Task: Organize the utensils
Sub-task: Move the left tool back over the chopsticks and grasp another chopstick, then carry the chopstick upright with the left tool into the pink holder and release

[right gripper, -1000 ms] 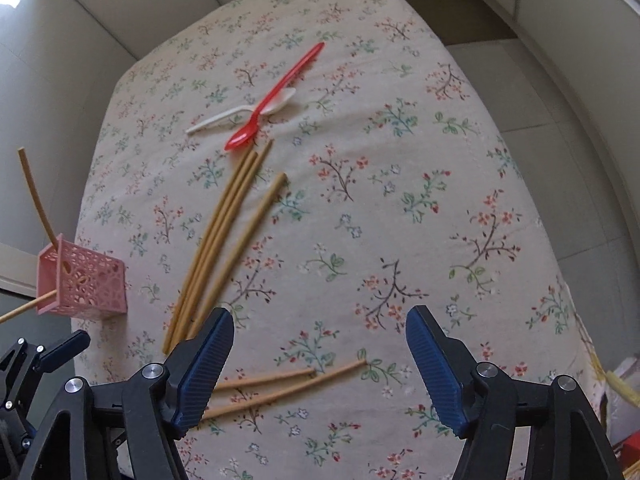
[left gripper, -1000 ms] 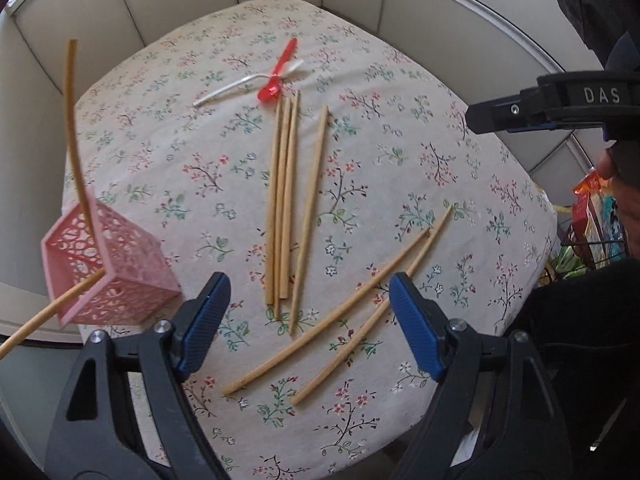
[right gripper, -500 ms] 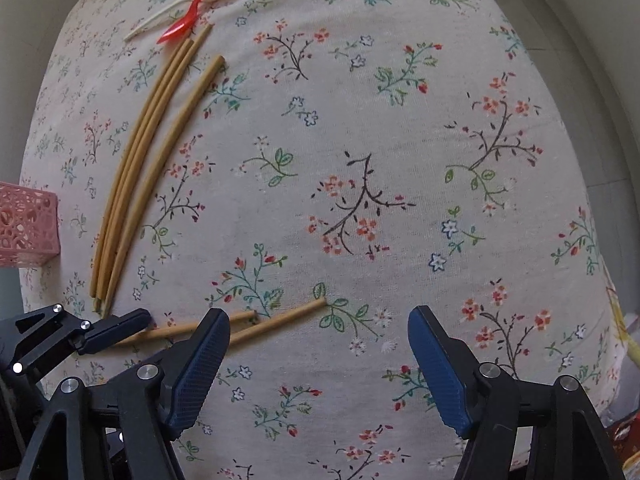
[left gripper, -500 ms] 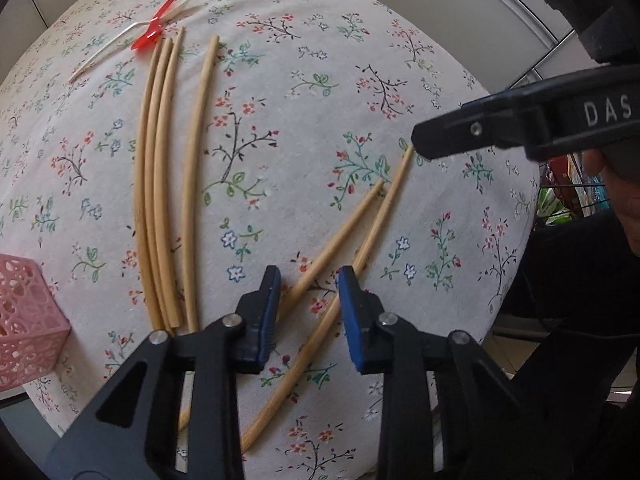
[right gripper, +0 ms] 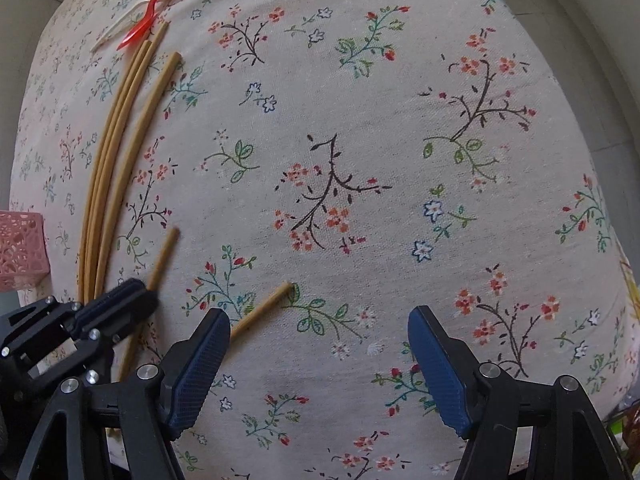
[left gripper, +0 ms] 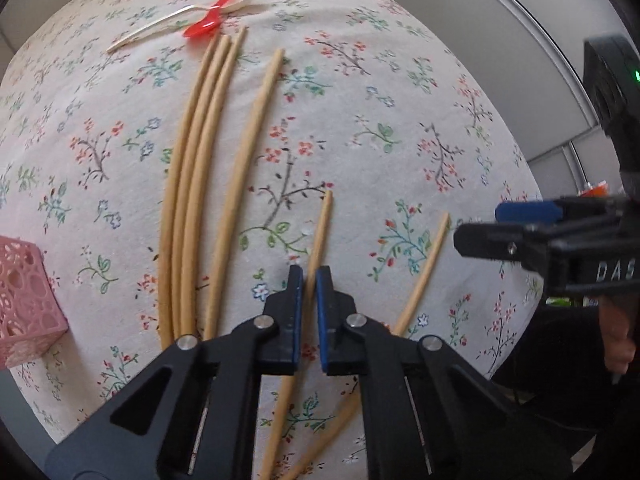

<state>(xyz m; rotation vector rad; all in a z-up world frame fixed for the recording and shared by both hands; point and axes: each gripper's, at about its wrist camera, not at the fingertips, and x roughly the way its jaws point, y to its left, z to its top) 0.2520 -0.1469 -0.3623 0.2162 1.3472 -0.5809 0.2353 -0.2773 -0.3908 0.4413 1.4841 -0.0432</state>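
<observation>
My left gripper (left gripper: 309,280) is shut on a wooden chopstick (left gripper: 319,232) low over the floral tablecloth; the same stick (right gripper: 162,256) shows in the right wrist view, running into the left gripper (right gripper: 132,294). A second loose chopstick (left gripper: 424,276) lies just right of it, also seen in the right wrist view (right gripper: 264,308). Several more chopsticks (left gripper: 200,184) lie side by side to the left. My right gripper (right gripper: 320,360) is open and empty above the cloth, beside that second stick's tip.
A pink lattice basket (left gripper: 24,300) stands at the table's left edge. A red spoon (left gripper: 224,8) and a white spoon (left gripper: 168,20) lie crossed at the far side. The table edge drops off at the right and near sides.
My left gripper has come down and closed from wide open onto one of the two slanted chopsticks. My right gripper has moved lower and closer to the cloth, staying open.
</observation>
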